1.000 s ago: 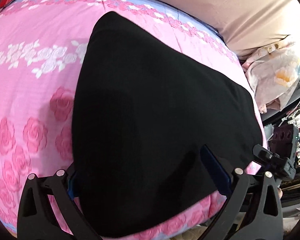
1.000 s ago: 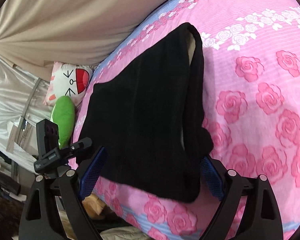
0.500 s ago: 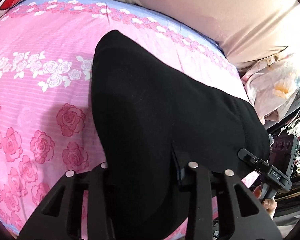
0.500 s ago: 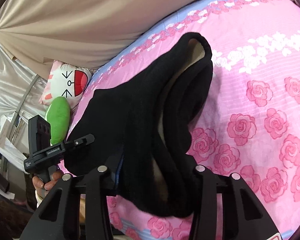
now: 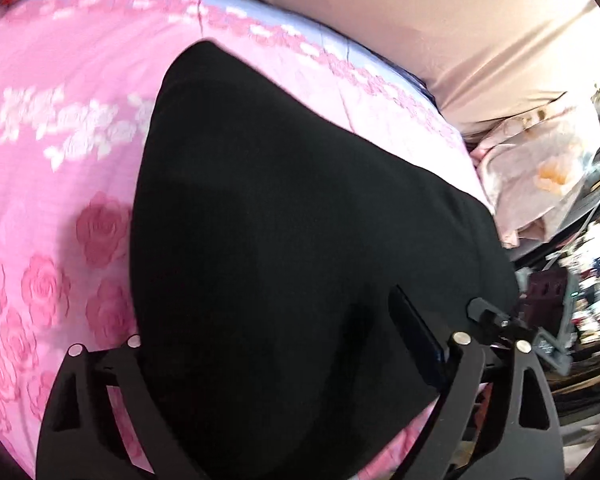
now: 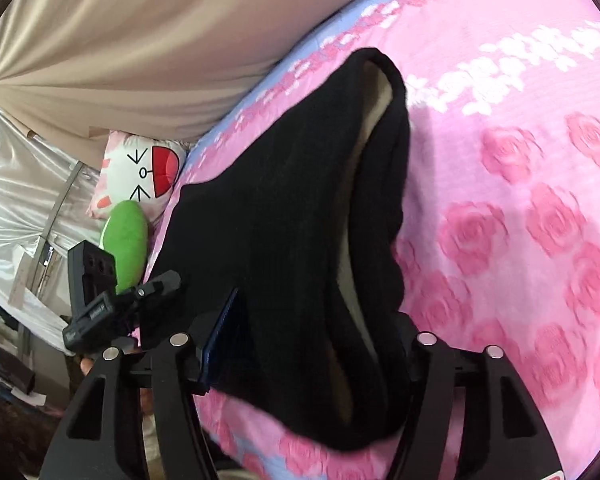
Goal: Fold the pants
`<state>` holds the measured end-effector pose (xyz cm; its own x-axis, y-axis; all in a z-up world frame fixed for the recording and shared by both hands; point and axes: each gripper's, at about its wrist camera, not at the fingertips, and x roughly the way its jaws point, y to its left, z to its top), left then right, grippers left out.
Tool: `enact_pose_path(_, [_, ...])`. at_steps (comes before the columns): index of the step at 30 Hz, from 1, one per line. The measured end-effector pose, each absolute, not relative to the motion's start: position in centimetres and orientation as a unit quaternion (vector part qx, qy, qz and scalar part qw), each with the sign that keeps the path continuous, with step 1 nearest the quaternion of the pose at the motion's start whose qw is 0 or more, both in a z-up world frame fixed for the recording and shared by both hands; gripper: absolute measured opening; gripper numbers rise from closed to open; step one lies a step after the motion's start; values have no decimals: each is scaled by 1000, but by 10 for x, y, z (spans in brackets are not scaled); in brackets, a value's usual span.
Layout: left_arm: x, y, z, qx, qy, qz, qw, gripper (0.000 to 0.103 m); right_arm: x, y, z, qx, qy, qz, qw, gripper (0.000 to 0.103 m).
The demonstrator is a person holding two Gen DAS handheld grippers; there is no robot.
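Pants (image 5: 300, 220), black and folded into a thick pad, lie on the pink rose-print bedspread (image 5: 52, 184) and fill the middle of both wrist views. In the left wrist view they spread from the upper centre down to the bottom edge, with their near edge running between the two black fingers of the left gripper (image 5: 284, 344). Those jaws are opening: the blue-padded finger (image 5: 416, 340) at the lower right stands clear above the cloth, while the other finger at the lower left is mostly hidden behind the fabric edge. The gripper tilts steeply down toward the bed.

In the right wrist view the pants (image 6: 284, 216) run from the upper centre to the bottom, and the layered folds with a pale lining show along their right side. The right gripper (image 6: 312, 344) straddles the near end of the bundle, also angled downward. Its jaws are opening too; the blue pad (image 6: 220, 336) at the lower left sits right against the cloth, and the opposite finger is buried behind the folds, so I cannot tell whether it has let go.

At the left of that view the other gripper's camera mount (image 6: 96, 300) juts in, with a green plush toy (image 6: 126, 240) and a white cartoon-face pillow (image 6: 140, 172) behind it. A beige curtain (image 6: 140, 40) hangs across the top.
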<state>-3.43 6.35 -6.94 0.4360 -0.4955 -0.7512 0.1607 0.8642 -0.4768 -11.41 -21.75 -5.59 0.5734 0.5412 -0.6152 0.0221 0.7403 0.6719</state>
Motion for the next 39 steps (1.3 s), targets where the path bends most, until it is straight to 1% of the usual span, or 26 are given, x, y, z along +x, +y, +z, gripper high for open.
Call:
enact_pose_path(1, [-33,64,-68,-161,490,-178,838,68,-112,-217,-57,328,430,158,826,51])
enact_pose_path(2, [-31,66,-67,-167,492,-176,836,58,-110,-217,-57,334,425,160,826,46])
enact_pose_path(3, [-31,71,-65,-179,494,-177,832,46,-111,-216,-54,332,422,161,828,44])
enact_pose_path(5, [-33,82,-56,-206,491,-182,827,35,-116,-211,-42,314,413,155,841,38])
enact_pose_path(6, [-36,84,-51,-207,487,-183,828,32,-119,-207,-36,308,407,154,846,36])
enact_pose_path(10, [-48,74,-31,-173,476,-176,844,30,-134,-197,-4,283,380,158,866,29])
enact_pose_path(14, [-66,65,-3,-142,453,-181,861,29,-149,-190,20,265,367,162,877,27])
enact_pose_path(18, [-83,69,13,-127,439,-184,870,29,-159,-185,26,257,366,167,879,26])
enact_pose_path(21, [-80,71,6,-124,451,-175,866,29,-160,-191,10,271,385,166,866,26])
enact_pose_path(24, [-71,80,-21,-139,482,-155,851,29,-153,-196,-15,297,411,166,846,29])
enact_pose_path(26, [-69,85,-33,-154,492,-151,843,30,-151,-201,-27,327,413,179,831,38])
enact_pose_path(27, [-68,87,-36,-158,494,-152,841,31,-148,-203,-32,331,420,184,825,40])
enact_pose_path(29, [-67,90,-43,-163,499,-151,837,33,-143,-206,-45,353,424,192,811,53])
enact_pose_path(30, [-67,90,-45,-161,501,-150,837,37,-141,-207,-50,359,425,195,807,53])
enact_pose_path(31, [-67,90,-50,-162,504,-146,836,38,-139,-208,-56,375,422,198,801,53])
enact_pose_path(33, [-65,90,-56,-164,505,-146,835,40,-136,-211,-62,399,410,206,794,45])
enact_pose_path(34, [-64,91,-58,-173,503,-146,834,39,-136,-211,-62,399,409,207,794,39])
enact_pose_path(35, [-65,92,-57,-179,500,-147,834,35,-136,-210,-60,397,406,207,797,34])
enact_pose_path(36, [-67,92,-51,-179,494,-149,838,31,-137,-208,-56,390,404,205,801,32])
enact_pose_path(37, [-69,91,-46,-177,487,-150,842,30,-139,-203,-46,373,401,199,812,29])
enact_pose_path(39, [-73,86,-30,-164,470,-154,854,28,-147,-192,-21,335,385,191,838,27])
